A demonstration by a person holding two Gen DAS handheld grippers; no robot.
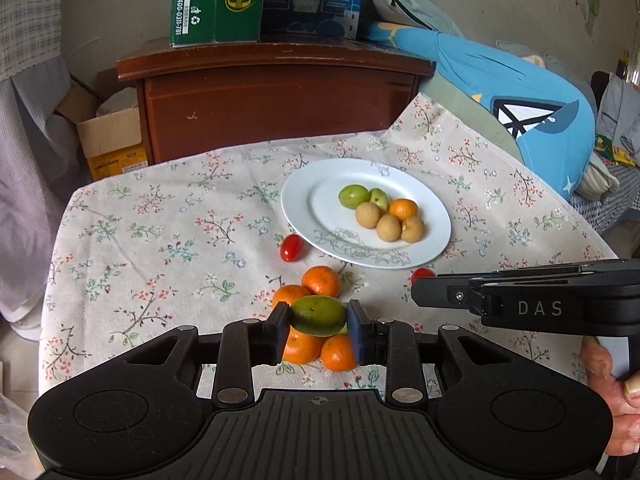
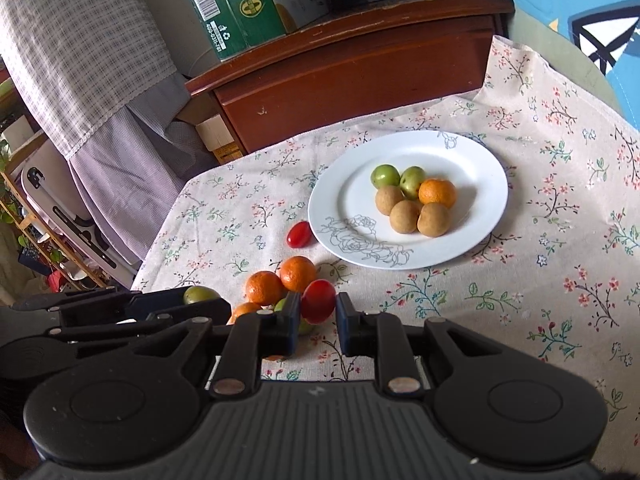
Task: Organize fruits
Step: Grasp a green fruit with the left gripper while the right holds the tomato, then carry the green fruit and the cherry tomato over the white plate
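In the left wrist view, our left gripper has its fingers clamped on a green fruit, held above the cluster of tangerines just on the near side of the white plate. The fruit is smooth, oval and glossy, pinched end to end, so we judge it could squirt out if we tilt it over the plate. In the right wrist view, our right gripper has its fingers pressed on a cherry tomato, also near the plate's front edge. Its thin, shiny red skin could split under too much squeeze, and both grippers sit so close together that they could knock each other.
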